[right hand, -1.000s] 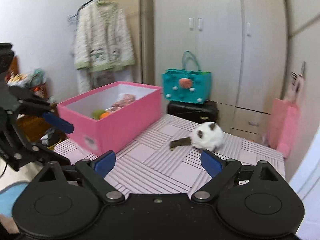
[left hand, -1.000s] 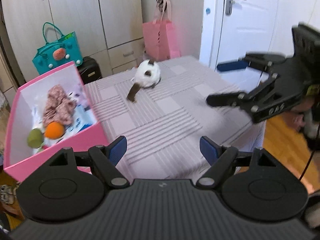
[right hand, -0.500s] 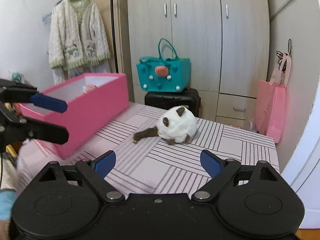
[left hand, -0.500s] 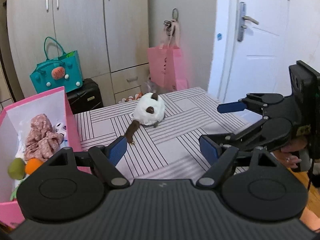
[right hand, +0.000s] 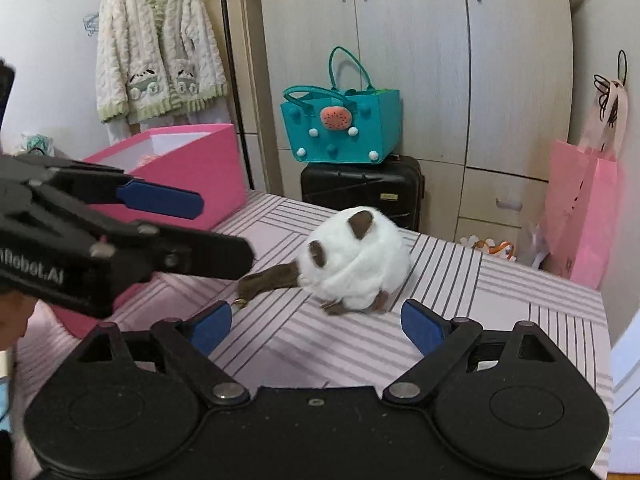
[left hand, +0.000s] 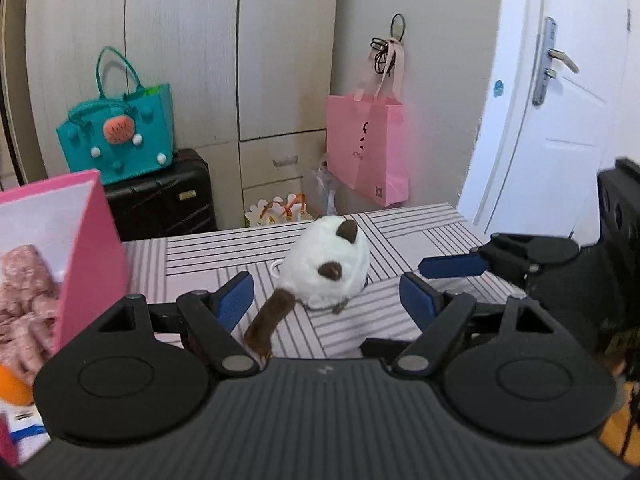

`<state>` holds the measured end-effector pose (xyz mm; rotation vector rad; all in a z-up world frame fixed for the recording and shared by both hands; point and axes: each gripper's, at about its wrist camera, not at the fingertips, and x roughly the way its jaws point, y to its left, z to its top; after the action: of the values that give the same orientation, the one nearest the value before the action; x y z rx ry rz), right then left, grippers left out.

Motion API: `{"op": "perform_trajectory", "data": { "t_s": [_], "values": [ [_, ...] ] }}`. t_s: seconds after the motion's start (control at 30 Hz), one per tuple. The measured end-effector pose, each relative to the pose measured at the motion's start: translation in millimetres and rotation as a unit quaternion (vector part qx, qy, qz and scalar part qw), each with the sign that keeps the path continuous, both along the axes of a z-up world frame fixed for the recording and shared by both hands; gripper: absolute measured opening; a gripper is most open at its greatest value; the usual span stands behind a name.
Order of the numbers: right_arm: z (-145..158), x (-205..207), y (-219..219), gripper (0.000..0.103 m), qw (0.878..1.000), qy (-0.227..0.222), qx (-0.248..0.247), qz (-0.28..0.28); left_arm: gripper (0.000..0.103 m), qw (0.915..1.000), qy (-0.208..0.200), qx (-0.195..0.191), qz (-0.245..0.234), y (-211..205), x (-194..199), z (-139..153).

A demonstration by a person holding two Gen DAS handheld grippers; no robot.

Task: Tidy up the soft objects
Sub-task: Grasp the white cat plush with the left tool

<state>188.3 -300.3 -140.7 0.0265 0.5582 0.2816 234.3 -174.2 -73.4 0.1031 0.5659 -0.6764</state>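
A: Plush cat (left hand: 326,266) lies mid-tabletop (left hand: 420,232), tail toward the left gripper (left hand: 326,300), whose jaws are spread with nothing in them.

B: Right gripper (right hand: 316,326) likewise has jaws wide and bare. Pink box (right hand: 180,172) stands left of the cat, apart from it.

A: Bare striped cloth right of the cat. Beyond the cat, past the far edge: teal bag (right hand: 344,124) on a black suitcase (right hand: 362,192).
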Motion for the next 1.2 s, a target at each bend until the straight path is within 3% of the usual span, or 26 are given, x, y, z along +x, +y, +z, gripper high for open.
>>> {"op": "perform_trajectory", "data": {
  "t_s": [0.2, 0.3, 0.43, 0.6, 0.73, 1.03, 1.2],
  "values": [
    [-12.7, 34.8, -5.3, 0.094, 1.000, 0.010, 0.002, -0.001, 0.079, 0.9990, 0.044, 0.004, 0.004, -17.2, 35.9, -14.2],
    [-19.1, 53.9, -9.9, 0.094, 0.999, 0.032, 0.020, 0.001, 0.078, 0.9986, 0.030, 0.036, 0.026, -30.3, 41.4, -23.5],
    [-31.4, 69.8, -11.3, 0.094, 0.998, 0.056, 0.037, -0.003, 0.078, 0.9979, 0.061, 0.012, 0.017, -32.4, 54.4, -26.1],
    [-32.8, 71.8, -12.3, 0.094, 0.998, 0.043, 0.040, 0.009, 0.076, 0.9971, 0.071, -0.005, 0.025, -34.5, 64.4, -29.3],
    [-31.2, 74.8, -10.0, 0.082, 0.999, 0.036, 0.030, 0.016, 0.061, 0.9942, 0.099, -0.030, 0.028, -32.9, 75.9, -33.4],
    [-27.0, 70.4, -9.4, 0.072, 0.999, 0.040, 0.027, 0.002, 0.053, 0.9977, 0.066, -0.008, 0.012, -37.9, 63.6, -32.8],
    [-22.9, 58.0, -5.8, 0.072, 0.999, 0.036, 0.024, -0.001, 0.053, 0.9971, 0.074, -0.017, 0.006, -31.9, 53.9, -28.0]
  ]
}}
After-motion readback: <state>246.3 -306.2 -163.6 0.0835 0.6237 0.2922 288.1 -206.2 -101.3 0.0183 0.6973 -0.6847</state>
